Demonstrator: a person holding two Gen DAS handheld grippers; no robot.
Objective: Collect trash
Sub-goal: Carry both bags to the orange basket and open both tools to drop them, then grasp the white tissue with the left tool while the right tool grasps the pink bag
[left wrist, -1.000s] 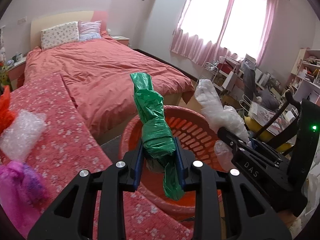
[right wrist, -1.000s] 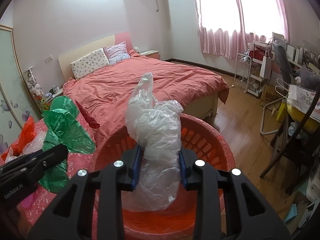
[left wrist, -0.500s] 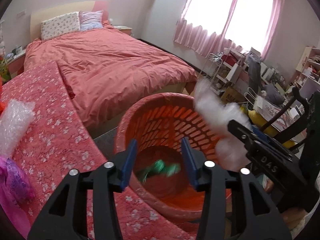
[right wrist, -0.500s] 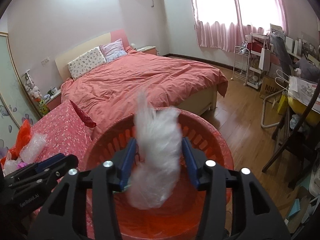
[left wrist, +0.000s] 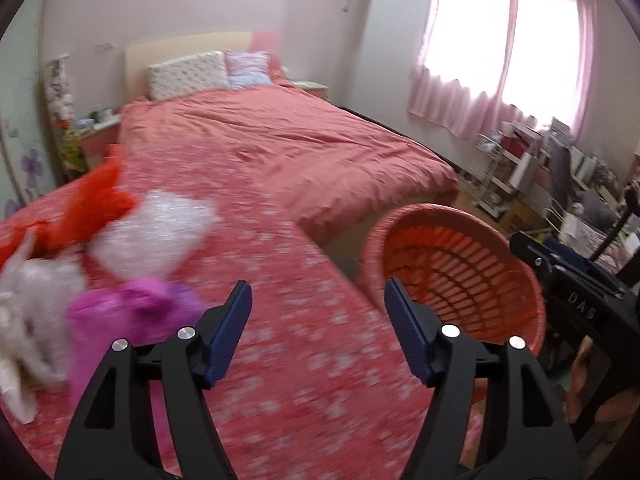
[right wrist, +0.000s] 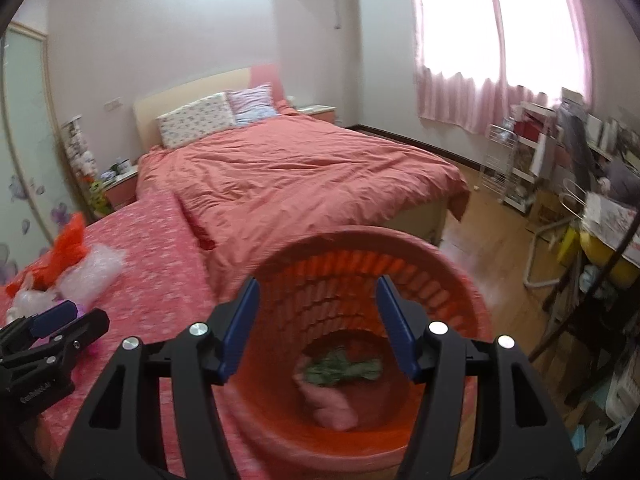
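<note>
My left gripper hangs over the floral red cover, its jaws opening with nothing between them. To its left lies blurred trash: an orange bag, bubble wrap, a magenta bag and a whitish bag. The orange basket stands to its right. My right gripper is above the basket's rim, its jaws opening and empty. A green bag and a clear bag lie at the basket's bottom.
A large bed with a salmon duvet fills the middle of the room. Wooden floor lies to the right, with a wire rack, a chair and a cluttered desk under pink curtains.
Both grippers opened and let go of their bags. The green and clear bags dropped into the basket. My left gripper swung left, away from the basket towards the pile.
</note>
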